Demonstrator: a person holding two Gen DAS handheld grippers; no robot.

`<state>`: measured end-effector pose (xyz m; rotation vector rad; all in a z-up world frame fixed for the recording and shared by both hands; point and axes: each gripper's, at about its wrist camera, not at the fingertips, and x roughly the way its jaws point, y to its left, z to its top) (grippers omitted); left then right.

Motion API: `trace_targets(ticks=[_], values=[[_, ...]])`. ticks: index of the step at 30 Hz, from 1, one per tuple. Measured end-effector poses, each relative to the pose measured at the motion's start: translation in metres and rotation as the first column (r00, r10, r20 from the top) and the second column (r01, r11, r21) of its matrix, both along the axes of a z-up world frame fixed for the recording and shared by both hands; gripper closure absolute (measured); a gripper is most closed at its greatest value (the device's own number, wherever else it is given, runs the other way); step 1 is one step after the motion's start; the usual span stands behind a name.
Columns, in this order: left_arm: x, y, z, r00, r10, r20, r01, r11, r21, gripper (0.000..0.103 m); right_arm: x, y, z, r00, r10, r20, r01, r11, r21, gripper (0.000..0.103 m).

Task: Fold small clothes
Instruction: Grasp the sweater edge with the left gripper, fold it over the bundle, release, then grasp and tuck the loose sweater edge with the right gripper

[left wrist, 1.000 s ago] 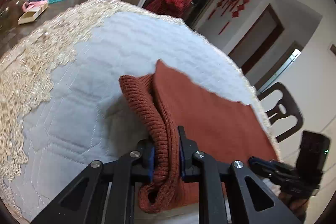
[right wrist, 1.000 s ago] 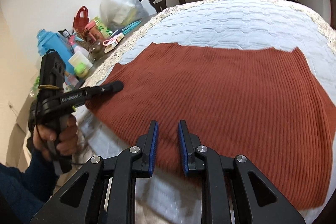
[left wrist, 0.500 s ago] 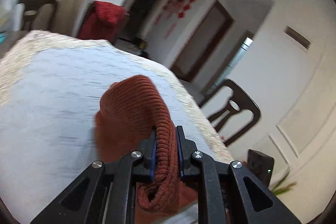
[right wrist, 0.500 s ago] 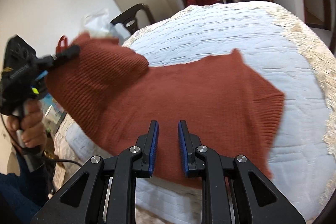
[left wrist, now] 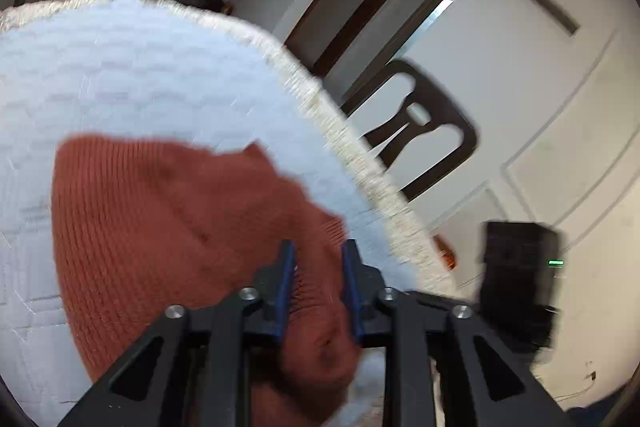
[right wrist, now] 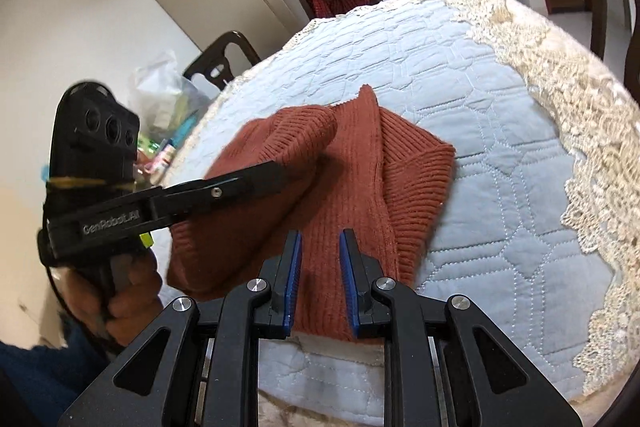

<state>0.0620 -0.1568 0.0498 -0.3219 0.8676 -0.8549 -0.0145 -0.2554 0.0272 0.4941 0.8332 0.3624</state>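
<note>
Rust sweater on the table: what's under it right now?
Under the rust sweater only the pale blue quilted cover shows, around its edges. The sweater lies folded over itself, so any lower layers and the cover beneath are hidden.

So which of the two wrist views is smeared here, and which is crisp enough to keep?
Left wrist view: motion blur smears the chair, the tablecloth fringe and the rust knit sweater; only the left tongs are sharp. Right wrist view: crisp quilting and sweater ribs, fisheye bending at the edges.
</note>
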Motion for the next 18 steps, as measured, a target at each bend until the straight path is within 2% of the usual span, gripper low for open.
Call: trace_targets(ticks=[1,3,5,8,12,18], values=[[-0.003,0.007,0.007,1.000,0.007,0.027,-0.007,1.000,-0.014,0.071,0.000,-0.003,0.000,1.000,0.005,0.002,-0.005,0.999,0.037,0.063],[-0.010,0.024,0.021,0.996,0.040,0.081,-0.037,0.999,-0.038,0.067,0.000,-0.008,0.001,1.000,0.011,0.011,-0.012,0.993,0.120,0.056],[-0.011,0.043,0.026,0.992,0.077,0.104,-0.073,0.997,-0.039,0.066,-0.002,-0.012,0.002,1.000,0.014,0.019,-0.018,0.983,0.185,0.056],[-0.011,0.059,0.018,0.984,0.132,0.117,-0.135,0.991,0.018,0.066,-0.001,-0.013,0.001,0.999,0.029,0.017,-0.032,0.964,0.266,0.054],[-0.012,0.071,-0.007,0.984,0.159,0.079,-0.164,0.984,0.067,0.066,0.007,-0.002,-0.004,0.998,0.056,-0.035,-0.045,0.964,0.261,0.053],[-0.015,0.071,-0.023,0.985,0.148,0.089,-0.154,0.985,0.072,0.066,0.031,0.014,-0.007,0.992,0.071,-0.104,-0.050,0.980,0.193,0.053]])
